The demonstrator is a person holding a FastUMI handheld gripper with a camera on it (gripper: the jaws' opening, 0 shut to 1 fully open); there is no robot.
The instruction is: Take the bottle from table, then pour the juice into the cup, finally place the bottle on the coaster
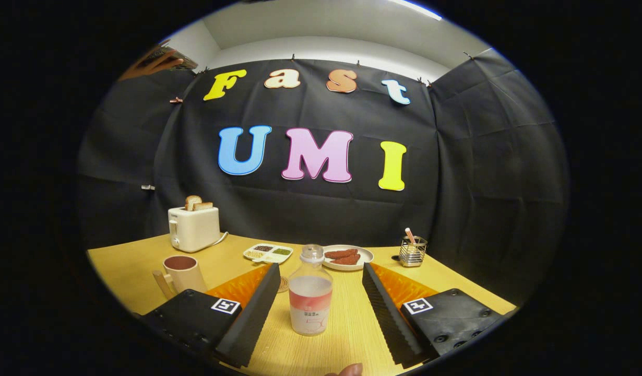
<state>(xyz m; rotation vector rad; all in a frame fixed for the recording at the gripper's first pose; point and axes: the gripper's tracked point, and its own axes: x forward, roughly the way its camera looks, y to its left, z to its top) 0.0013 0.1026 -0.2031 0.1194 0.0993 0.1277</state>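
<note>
Wooden counter (347, 324) under my claw (318, 292); fingers spread wide, touching nothing. Bottle (310, 292) upright between them, capped, gap on both sides, part filled. Coaster (283, 284) just behind left finger, mostly hidden. Cup (182, 272) with handle left of claw, dark inside. Beyond: toaster (194, 227) with bread slices, divided tray (268, 253), plate (348, 257) with reddish pieces, wire holder (413, 251) at right. I see fingertip (349, 370) at near edge

The gripper (318, 300) is held level and low, its fingers (253, 313) spread wide apart and pressing on nothing; a fingertip (349, 370) shows beneath them
</note>
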